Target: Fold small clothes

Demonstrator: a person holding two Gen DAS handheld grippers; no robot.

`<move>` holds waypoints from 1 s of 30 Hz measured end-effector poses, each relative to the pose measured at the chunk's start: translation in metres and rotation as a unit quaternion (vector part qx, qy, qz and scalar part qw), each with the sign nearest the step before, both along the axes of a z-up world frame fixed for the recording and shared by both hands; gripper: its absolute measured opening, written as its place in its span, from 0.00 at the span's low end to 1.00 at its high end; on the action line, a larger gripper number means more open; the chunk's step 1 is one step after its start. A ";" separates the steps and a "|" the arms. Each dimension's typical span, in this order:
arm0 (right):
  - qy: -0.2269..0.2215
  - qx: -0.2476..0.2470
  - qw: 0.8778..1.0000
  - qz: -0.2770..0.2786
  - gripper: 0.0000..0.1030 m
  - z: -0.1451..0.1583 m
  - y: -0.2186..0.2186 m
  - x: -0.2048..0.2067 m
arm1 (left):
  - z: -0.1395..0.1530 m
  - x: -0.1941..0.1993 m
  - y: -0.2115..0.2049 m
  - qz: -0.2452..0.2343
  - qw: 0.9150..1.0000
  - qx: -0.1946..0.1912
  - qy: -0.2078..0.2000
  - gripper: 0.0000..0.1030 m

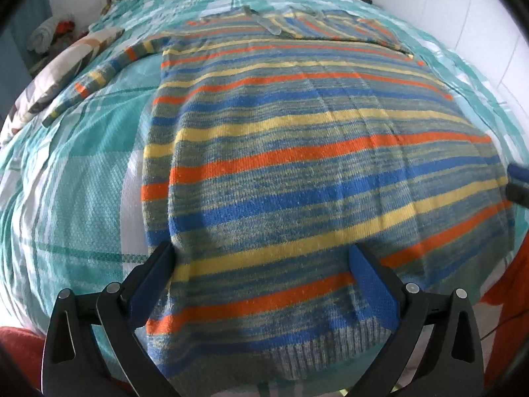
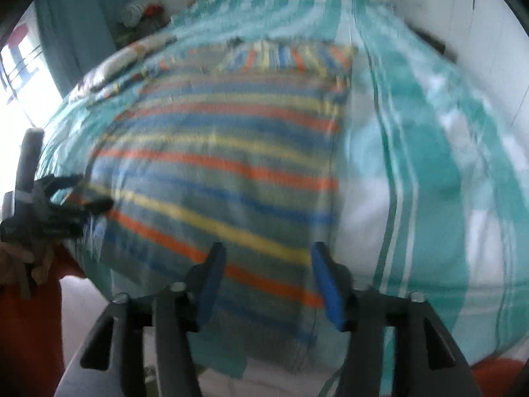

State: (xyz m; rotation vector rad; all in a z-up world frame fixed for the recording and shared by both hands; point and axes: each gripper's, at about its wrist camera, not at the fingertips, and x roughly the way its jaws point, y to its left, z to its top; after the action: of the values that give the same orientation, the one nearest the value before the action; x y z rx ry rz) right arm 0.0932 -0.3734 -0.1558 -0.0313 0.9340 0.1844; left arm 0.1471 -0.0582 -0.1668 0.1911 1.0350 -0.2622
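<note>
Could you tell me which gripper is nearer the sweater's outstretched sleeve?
Left. The left gripper straddles the hem on the sleeve's side; the right gripper is at the opposite hem corner.

The left black gripper with blue finger pads (image 1: 261,284) has its jaws spread wide, pointing toward twelve o'clock. The right black blue-padded gripper (image 2: 269,281) likewise gapes apart, nothing clasped.

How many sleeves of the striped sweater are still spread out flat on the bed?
1. The left sleeve stretches out toward the pillow. The right sleeve is folded across the sweater top.
</note>
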 end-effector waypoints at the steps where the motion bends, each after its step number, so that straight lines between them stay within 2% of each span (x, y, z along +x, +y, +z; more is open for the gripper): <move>1: -0.006 -0.001 1.000 0.001 0.63 0.001 0.000 0.002 | 0.000 0.000 -0.001 0.000 1.000 0.003 0.000 1.00; 6: 0.003 0.003 1.000 -0.004 0.63 -0.009 0.003 0.014 | 0.000 0.002 -0.001 -0.006 1.000 0.008 0.011 1.00; 16: 0.000 -0.014 1.000 -0.020 0.64 -0.017 0.000 0.022 | -0.001 0.000 -0.004 -0.006 1.000 0.013 0.002 1.00; 20: -0.001 -0.019 0.999 -0.032 0.70 -0.017 -0.001 0.024 | -0.001 0.000 -0.003 -0.006 1.000 0.014 0.001 1.00; 30: 0.001 -0.030 0.999 -0.031 0.71 -0.020 0.003 0.025 | -0.002 -0.001 -0.004 -0.004 1.000 0.016 -0.003 1.00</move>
State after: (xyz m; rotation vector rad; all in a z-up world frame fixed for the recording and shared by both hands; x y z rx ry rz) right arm 0.1186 -0.3707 -0.1754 -0.0575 0.9420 0.0989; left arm 0.1465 -0.0623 -0.1685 0.2242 1.0333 -0.2528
